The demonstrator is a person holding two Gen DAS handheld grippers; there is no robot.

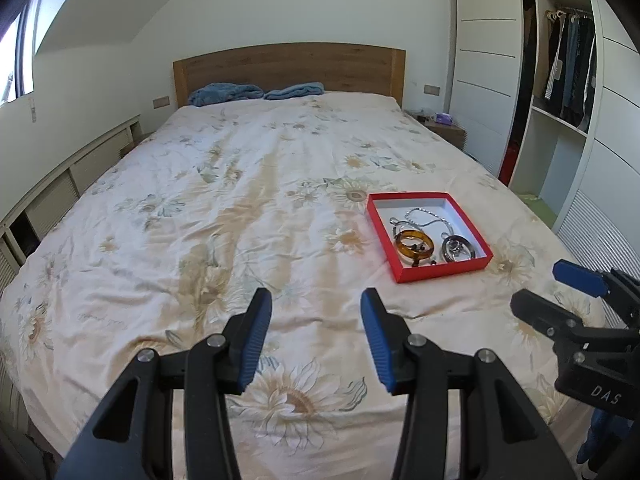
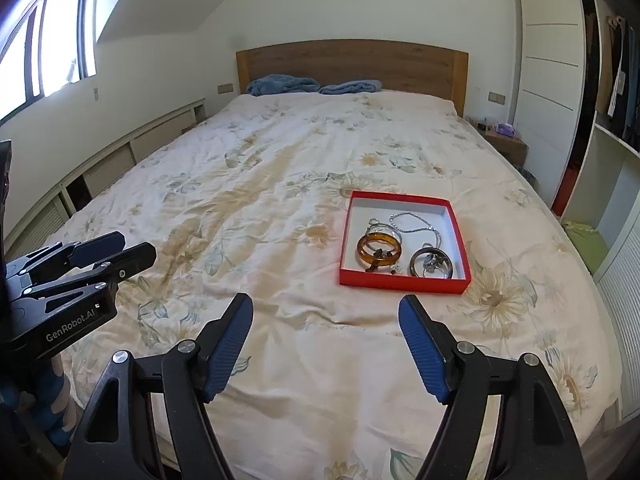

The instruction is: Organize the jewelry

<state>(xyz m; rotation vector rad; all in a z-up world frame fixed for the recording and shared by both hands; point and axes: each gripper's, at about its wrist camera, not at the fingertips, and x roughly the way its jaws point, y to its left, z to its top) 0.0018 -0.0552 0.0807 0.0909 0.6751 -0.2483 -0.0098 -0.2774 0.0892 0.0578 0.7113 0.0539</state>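
At 6 o'clock in the left wrist view, left hand-held gripper (image 1: 316, 340) hangs over the floral bedspread (image 1: 240, 220) with jaws spread, nothing between the blue pads. Right hand-held gripper (image 2: 326, 344) same story in its own view: jaws wide apart, empty, above the bed's near end. Each shows up in the other's camera, right one at 4 o'clock in the left view, left one at 9 o'clock in the right view. Red tray (image 2: 400, 282) with white inside sits flat on the bedspread, at 2 o'clock from the left gripper, at 12 to 1 o'clock from the right, apart from both. Inside it: amber bangle (image 2: 379, 252) at the near left, dark metal bangle (image 2: 431, 266) just beside it at near right, silver chain (image 2: 414, 222) behind them toward the far wall of the tray, plus small pieces I can't make out. Wooden headboard (image 2: 352, 64) at 12 o'clock, two blue pillows (image 2: 312, 85) against it. Open wardrobe (image 1: 568, 60) at 2 o'clock.
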